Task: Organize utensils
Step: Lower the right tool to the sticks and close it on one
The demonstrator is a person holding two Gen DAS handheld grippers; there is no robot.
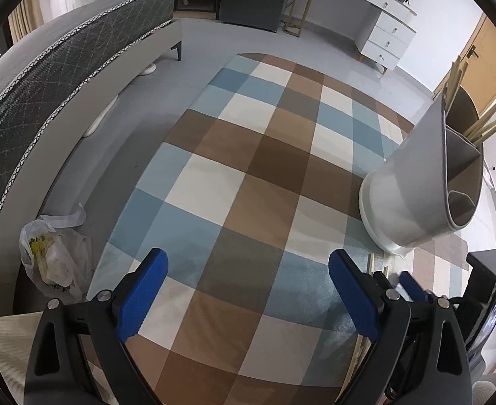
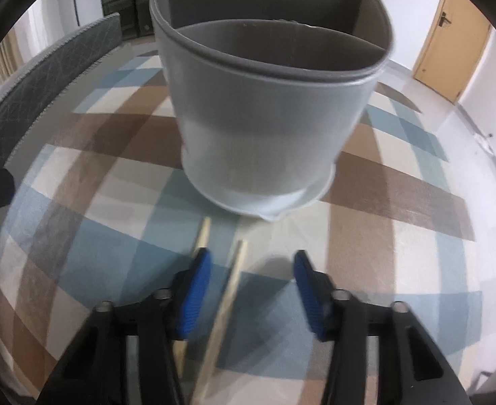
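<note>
The checked rug [image 1: 248, 185] in blue, brown and cream fills most of both my views, spread over the pale floor. Along my left runs a bed with a grey quilted mattress [image 1: 62, 77], and at the far end stands a white dresser [image 1: 383, 23] with a wooden door [image 2: 450, 40] off to the right.

On the rug sits the grey utensil holder [image 2: 265, 118], upright on a white base and split inside into compartments. From my left wrist view I see wooden chopsticks [image 1: 484, 128] poking out of its far compartment; the near compartments show only bare walls.

A crumpled plastic bag [image 1: 52, 260] lies on the floor beside the bed, just off the rug's edge.

My left gripper [image 1: 248, 290] hangs wide open above the rug with nothing between its blue pads, well to the left of the holder.

My right gripper [image 2: 251, 290] is also open, just in front of the holder. Two loose chopsticks [image 2: 229, 300] lie on the rug there: one runs between the pads, untouched, and the other passes under the left finger [image 2: 194, 300]
</note>
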